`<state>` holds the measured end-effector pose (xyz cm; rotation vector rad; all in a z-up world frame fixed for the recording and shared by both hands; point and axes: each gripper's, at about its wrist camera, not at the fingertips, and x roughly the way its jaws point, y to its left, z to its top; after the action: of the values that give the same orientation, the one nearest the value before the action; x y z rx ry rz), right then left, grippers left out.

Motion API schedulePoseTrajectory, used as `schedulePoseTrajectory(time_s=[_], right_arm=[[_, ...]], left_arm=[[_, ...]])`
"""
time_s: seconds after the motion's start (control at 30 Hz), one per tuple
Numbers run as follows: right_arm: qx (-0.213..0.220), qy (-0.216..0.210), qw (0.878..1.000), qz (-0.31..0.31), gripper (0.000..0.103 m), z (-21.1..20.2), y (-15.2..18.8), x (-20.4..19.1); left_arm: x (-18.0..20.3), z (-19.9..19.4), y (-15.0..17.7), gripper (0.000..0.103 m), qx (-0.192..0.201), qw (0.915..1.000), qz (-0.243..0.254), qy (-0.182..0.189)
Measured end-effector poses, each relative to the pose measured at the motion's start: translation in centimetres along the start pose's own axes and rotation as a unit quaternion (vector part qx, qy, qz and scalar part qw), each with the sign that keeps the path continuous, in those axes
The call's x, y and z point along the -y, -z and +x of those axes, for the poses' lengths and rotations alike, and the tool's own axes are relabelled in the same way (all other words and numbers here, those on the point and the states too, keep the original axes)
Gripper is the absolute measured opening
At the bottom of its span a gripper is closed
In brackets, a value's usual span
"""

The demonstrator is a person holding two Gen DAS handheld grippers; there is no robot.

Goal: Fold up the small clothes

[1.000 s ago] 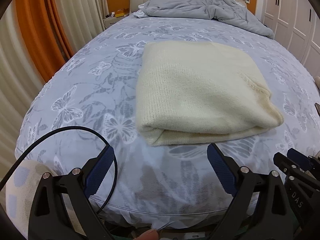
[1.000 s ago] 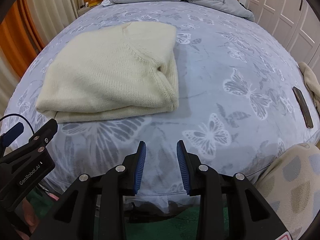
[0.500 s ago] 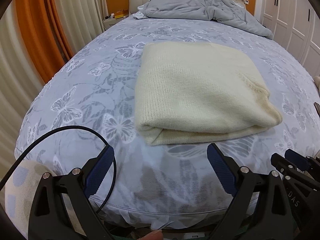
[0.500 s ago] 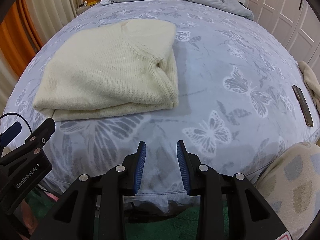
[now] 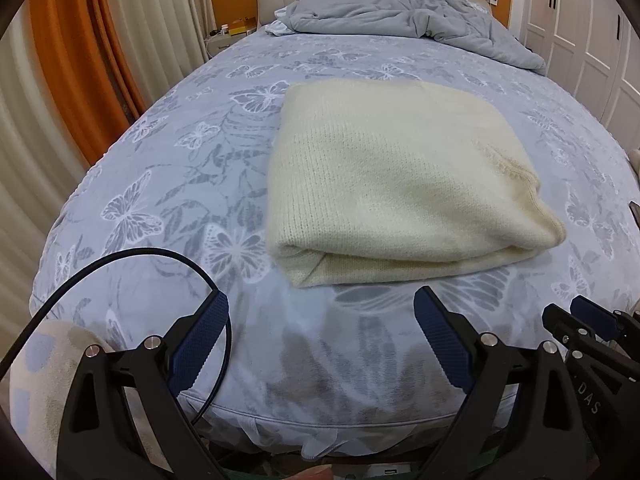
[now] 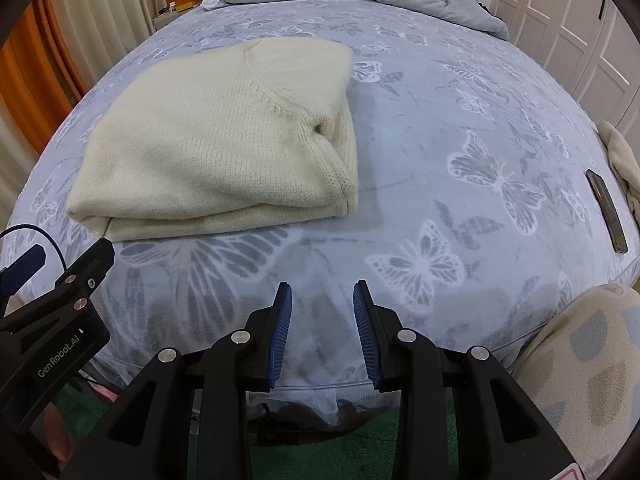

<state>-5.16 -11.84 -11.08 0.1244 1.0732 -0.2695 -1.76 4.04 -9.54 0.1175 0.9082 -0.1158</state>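
A cream knitted sweater (image 5: pixel 400 184) lies folded into a thick rectangle on the butterfly-print bed (image 5: pixel 192 184). It also shows in the right wrist view (image 6: pixel 224 144), left of centre. My left gripper (image 5: pixel 322 320) is wide open and empty, just short of the sweater's near edge at the foot of the bed. My right gripper (image 6: pixel 322 308) is open with a narrower gap and empty, over bare sheet to the right of the sweater. Each gripper shows at the edge of the other's view.
A rumpled grey duvet (image 5: pixel 400 28) lies at the head of the bed. A dark phone (image 6: pixel 606 210) lies near the bed's right edge, beside a cream cloth (image 6: pixel 622 160). Curtains (image 5: pixel 80 80) hang on the left, white wardrobe doors (image 6: pixel 580 20) on the right.
Both grippers have drawn back slightly toward the foot of the bed. The sweater has not moved, and the jaw openings are the same.
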Motion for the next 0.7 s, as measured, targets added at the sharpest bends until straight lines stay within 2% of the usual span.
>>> schedulePoseTrajectory(time_s=[0.23, 0.7], right_arm=[[-0.001, 0.001, 1.000, -0.001, 0.032, 0.07, 0.04, -0.04], [-0.004, 0.002, 1.000, -0.003, 0.032, 0.07, 0.05, -0.48]], left_arm=[[-0.08, 0.24, 0.12, 0.092, -0.007, 0.9999, -0.002, 0.009], [0.18, 0.26, 0.59, 0.097, -0.007, 1.0000, 0.003, 0.001]])
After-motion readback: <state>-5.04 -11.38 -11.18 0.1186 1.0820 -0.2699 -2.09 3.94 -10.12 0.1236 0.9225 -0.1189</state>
